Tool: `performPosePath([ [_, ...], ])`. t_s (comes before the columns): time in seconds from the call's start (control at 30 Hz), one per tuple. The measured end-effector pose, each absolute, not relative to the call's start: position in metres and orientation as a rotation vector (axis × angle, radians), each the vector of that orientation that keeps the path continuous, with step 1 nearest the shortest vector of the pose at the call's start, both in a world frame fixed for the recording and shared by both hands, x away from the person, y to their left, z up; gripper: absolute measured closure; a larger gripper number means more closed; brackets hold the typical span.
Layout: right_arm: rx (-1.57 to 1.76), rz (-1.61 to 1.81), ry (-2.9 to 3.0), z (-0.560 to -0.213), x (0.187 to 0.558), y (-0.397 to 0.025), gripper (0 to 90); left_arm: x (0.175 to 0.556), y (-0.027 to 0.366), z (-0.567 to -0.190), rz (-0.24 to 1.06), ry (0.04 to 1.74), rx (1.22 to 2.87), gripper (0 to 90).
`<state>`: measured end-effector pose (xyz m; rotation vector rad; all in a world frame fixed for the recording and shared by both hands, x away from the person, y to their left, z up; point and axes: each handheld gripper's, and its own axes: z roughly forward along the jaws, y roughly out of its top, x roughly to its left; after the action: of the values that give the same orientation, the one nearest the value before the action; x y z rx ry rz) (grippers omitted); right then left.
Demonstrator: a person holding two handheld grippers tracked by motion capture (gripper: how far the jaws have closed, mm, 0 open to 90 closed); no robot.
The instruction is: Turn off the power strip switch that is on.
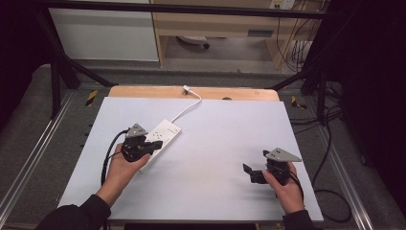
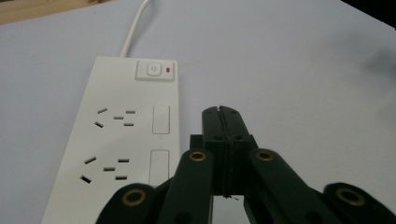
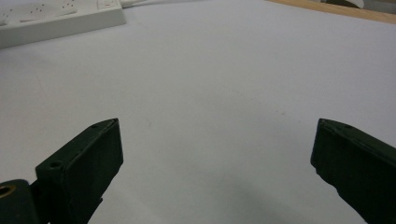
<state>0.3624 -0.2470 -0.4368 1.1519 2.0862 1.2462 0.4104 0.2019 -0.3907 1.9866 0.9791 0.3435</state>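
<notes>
The left gripper (image 2: pixel 220 112) hovers with its jaws pressed tight together, nothing between them, just to the right of the white power strip (image 2: pixel 126 140) as seen along its own jaws. Ahead of its tips and a little to the left sits the strip's power switch (image 2: pixel 156 71), a small red light showing beside it. The closed tips look set to prod that switch or nudge the strip's long edge, though I cannot tell whether they touch the strip yet. The right gripper (image 1: pixel 254 173) rests well apart, low over the pale blue mat (image 1: pixel 225 143), jaws spread wide and empty, with the strip far off toward its upper left. The risk, to my eye, is that the strip lies loose on a smooth mat: a push from the side could spin or slide it rather than press the switch, since the other gripper is not bracing it. Its white cord (image 1: pixel 189 103) runs ahead of the left gripper to the table's far wooden edge (image 1: pixel 143 92), and a hard shove could tug it taut.
</notes>
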Motion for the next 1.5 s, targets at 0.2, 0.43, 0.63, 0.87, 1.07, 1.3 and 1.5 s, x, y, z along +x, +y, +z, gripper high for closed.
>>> performPosePath([
  [0.2, 1.143, 1.243, 2.086, -0.436, 0.362, -0.248, 2.8, 0.415, 0.208, -0.393, 0.339, 1.01, 1.989, 90.0],
  [0.43, 1.144, 1.244, 2.085, -0.436, 0.362, -0.248, 2.8, 0.418, 0.216, -0.4, 0.33, 1.052, 1.995, 90.0],
  [0.63, 1.142, 1.243, 2.086, -0.436, 0.362, -0.248, 2.8, 0.423, 0.22, -0.406, 0.332, 1.079, 2.004, 90.0],
  [0.87, 1.143, 1.243, 2.086, -0.436, 0.362, -0.248, 2.8, 0.429, 0.22, -0.413, 0.328, 1.105, 2.017, 90.0],
  [1.07, 1.143, 1.244, 2.087, -0.436, 0.362, -0.249, 2.8, 0.431, 0.22, -0.417, 0.321, 1.114, 2.03, 90.0],
  [1.3, 1.139, 1.244, 2.09, -0.436, 0.362, -0.248, 2.8, 0.432, 0.219, -0.418, 0.32, 1.113, 2.037, 90.0],
  [1.5, 1.146, 1.244, 2.092, -0.436, 0.362, -0.248, 2.8, 0.432, 0.218, -0.422, 0.321, 1.118, 2.045, 90.0],
])
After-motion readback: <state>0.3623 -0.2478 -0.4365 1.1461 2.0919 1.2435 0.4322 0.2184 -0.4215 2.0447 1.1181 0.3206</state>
